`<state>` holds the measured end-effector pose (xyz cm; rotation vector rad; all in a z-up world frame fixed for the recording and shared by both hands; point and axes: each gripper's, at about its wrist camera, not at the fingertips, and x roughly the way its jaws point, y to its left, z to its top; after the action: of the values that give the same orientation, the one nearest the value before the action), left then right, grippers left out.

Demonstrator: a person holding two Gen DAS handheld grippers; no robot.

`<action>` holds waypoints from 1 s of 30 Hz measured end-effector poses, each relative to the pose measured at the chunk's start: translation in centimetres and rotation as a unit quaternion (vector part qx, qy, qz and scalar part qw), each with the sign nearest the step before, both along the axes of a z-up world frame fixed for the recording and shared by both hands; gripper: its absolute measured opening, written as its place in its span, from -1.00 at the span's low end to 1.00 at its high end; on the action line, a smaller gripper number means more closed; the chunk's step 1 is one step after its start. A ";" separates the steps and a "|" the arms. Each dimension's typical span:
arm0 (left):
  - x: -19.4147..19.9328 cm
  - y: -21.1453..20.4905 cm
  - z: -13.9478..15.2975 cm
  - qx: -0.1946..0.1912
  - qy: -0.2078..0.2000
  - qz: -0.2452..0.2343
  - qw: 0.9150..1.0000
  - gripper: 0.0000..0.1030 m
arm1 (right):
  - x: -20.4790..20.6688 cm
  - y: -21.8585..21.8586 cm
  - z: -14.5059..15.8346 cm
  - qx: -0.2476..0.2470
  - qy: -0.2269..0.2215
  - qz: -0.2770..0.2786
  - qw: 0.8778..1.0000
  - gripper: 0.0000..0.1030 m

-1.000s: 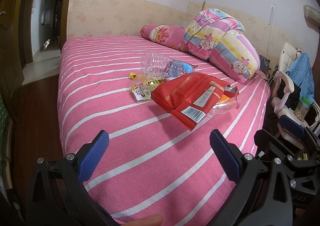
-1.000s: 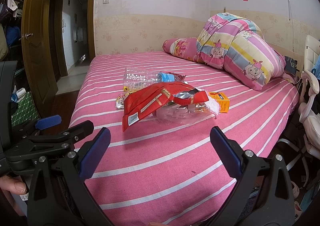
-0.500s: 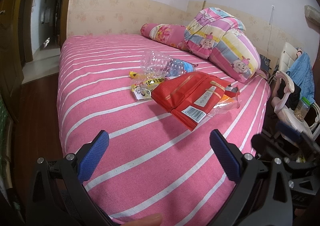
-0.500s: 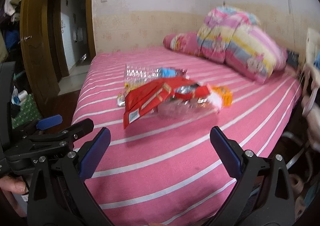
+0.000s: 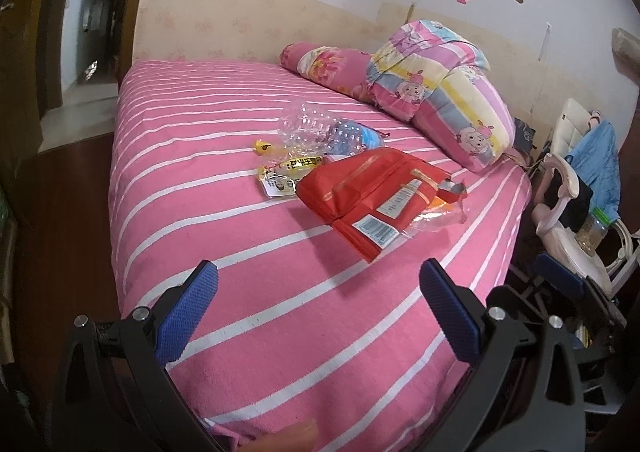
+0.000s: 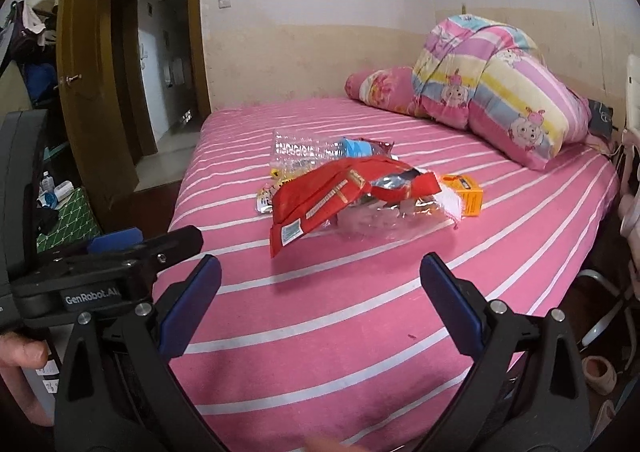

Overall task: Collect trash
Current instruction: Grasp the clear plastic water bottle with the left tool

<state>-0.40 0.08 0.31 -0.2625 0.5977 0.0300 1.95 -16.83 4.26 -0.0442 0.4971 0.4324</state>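
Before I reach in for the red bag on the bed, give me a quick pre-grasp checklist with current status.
1. Left tongs open and empty: ok.
2. Right tongs open and empty: ok.
3. Red bag in clear view, nothing lying on top: ok.
4. Bag free of neighbours: not ok; it overlaps the clear plastic wrap, with the crushed bottle and orange box close by.
5. Path across the bed to the bag unobstructed: ok.
6. Trash container for drop-off in sight: cannot tell.

Red bag [image 5: 372,199] and crushed bottle [image 5: 320,131] lie on striped bed [image 5: 192,139].
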 end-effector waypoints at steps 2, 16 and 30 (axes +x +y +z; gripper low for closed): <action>-0.2 -0.3 0.4 0.001 0.006 -0.006 1.000 0.90 | -0.3 -0.3 0.5 0.001 -0.009 0.000 1.000 0.90; 1.7 -1.6 0.1 -0.044 0.044 -0.081 0.995 0.90 | 0.7 -6.6 1.4 0.113 0.034 -0.039 0.992 0.90; 10.6 6.6 0.0 -0.155 0.014 -0.033 0.987 0.90 | 8.6 -1.8 4.3 0.044 -0.004 0.042 0.998 0.90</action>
<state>10.21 6.69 0.29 -0.5455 0.6380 -0.1239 10.55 -18.68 8.57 0.0169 0.4686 0.5360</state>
